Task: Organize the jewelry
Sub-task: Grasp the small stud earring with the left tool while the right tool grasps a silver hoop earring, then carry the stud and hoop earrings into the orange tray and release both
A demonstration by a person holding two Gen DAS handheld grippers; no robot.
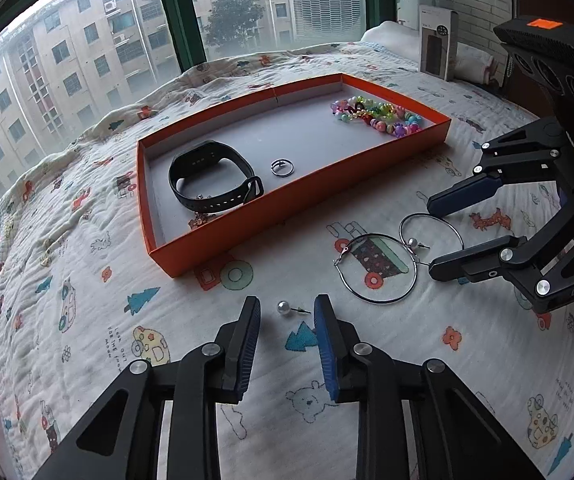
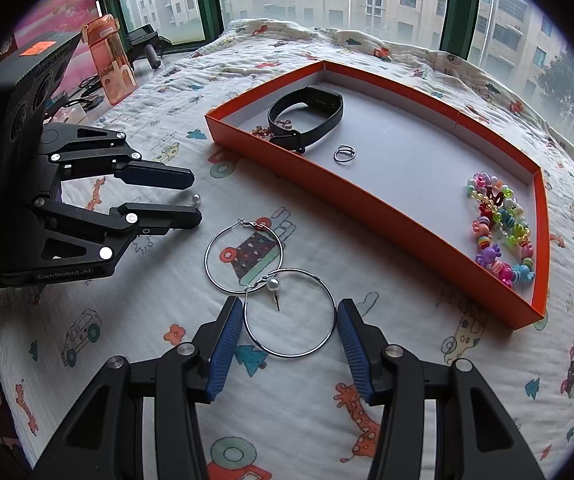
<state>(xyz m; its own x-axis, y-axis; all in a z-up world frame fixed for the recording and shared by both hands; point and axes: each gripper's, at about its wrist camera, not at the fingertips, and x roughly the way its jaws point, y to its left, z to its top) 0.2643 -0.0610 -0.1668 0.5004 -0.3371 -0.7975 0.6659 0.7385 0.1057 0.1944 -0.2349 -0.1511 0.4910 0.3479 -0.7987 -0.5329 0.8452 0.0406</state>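
Green-framed windows with pale apartment blocks behind them back a bed covered in a white quilted blanket (image 1: 99, 320) printed with cartoon cars and trees. On it lies a shallow orange cardboard tray with a grey floor (image 1: 223, 248), ahead of both claws.

Left gripper (image 1: 287, 314) points down at the blanket with its jaws only partly apart. A small pearl stud earring (image 1: 283, 307) lies on the cloth between the tips, and neither blue ribbed pad touches it.

Right gripper (image 2: 290, 320) stands about half open. A large thin silver hoop earring (image 2: 290, 312) lies flat between its pads, which do not press on it. A second silver hoop (image 2: 243, 256) overlaps the first at its far left edge, just beyond the tips, and another pearl stud (image 2: 273, 286) rests inside the near hoop's rim.

Inside the tray, a black rubber wristband (image 2: 307, 118) sits at the end farther from the right claw, with a small silver ring (image 2: 344, 154) beside it. A heap of bright multicoloured plastic beads (image 2: 501, 228) fills the opposite end.

An orange translucent water bottle (image 2: 110, 62) stands on the sill beyond the left claw.
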